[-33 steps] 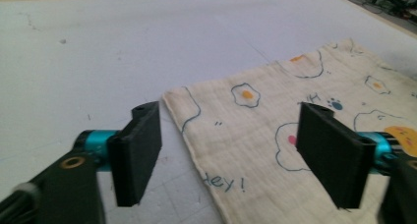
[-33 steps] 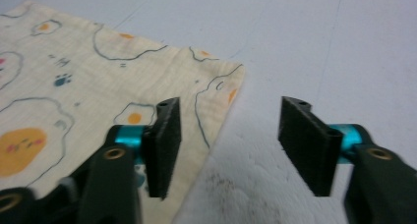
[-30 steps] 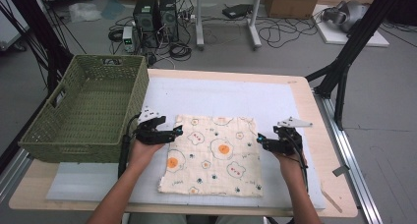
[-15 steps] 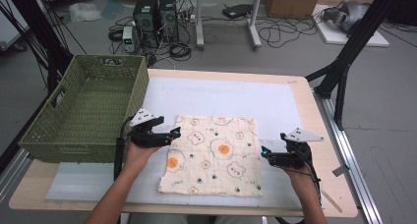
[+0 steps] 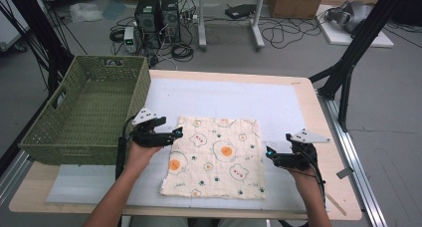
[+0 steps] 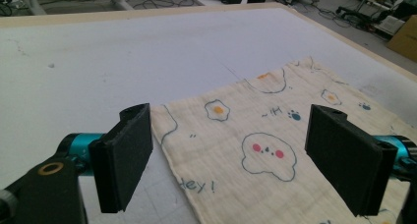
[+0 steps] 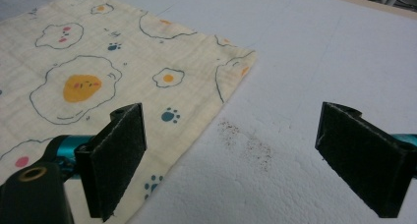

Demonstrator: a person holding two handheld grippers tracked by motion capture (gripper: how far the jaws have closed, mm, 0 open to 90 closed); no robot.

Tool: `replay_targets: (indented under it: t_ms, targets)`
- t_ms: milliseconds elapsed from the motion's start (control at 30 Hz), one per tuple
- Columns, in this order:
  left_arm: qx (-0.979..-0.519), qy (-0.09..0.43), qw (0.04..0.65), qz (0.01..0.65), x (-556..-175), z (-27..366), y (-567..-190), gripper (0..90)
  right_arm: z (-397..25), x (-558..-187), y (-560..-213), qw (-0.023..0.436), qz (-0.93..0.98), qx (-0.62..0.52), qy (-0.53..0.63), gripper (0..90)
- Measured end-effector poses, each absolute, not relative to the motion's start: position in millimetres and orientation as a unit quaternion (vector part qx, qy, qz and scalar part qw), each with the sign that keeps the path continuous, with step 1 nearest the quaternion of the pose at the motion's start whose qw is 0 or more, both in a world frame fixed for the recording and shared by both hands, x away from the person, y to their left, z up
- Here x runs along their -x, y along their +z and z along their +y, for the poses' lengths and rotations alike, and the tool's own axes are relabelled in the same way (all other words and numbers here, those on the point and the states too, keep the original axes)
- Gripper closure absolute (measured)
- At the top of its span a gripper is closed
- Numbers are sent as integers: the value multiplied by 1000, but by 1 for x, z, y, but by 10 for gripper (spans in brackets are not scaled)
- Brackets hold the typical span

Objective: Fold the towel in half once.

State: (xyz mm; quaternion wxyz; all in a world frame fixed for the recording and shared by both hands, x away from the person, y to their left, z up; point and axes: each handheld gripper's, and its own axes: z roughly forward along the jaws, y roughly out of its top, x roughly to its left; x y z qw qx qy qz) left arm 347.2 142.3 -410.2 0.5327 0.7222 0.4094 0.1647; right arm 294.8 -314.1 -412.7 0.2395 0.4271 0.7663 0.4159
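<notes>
Nearest me, my 2 grippers sit at opposite side edges of the cloth [image 5: 215, 157], which lies flat on the white mat [image 5: 234, 100] near the table's front. I have the left gripper [image 5: 175, 133] with its jaws spread wide, straddling the cloth's left edge near the far corner; its own view shows the hem running between the pads. The right gripper [image 5: 268, 153] is likewise spread and holds nothing, its jaws bracketing the right edge lower down. I judge this placement sets up a pinch on both sides, probably to fold or lift the cloth. Farther off to the left, the green woven basket [image 5: 47, 137] stands at the table's edge, likely the destination.
</notes>
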Motion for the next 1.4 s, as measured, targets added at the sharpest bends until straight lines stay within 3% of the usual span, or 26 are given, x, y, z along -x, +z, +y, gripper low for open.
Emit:
replay_targets:
  t_ms: [567, 800, 1133, 1400]
  targets:
    - [-748, 171, 497, 405, -386, 123, -399, 236, -319, -293, -415, 236, 768, -429, 413, 111]
    - [-752, 161, 471, 433, -408, 120, -411, 238, -325, -292, -415, 237, 764, -434, 414, 111]
    - [-764, 200, 414, 453, -429, 116, -438, 332, -328, -290, -417, 236, 762, -440, 412, 111]
    - [-801, 193, 385, 417, -429, 108, -449, 503, -329, -291, -421, 232, 763, -443, 409, 111]
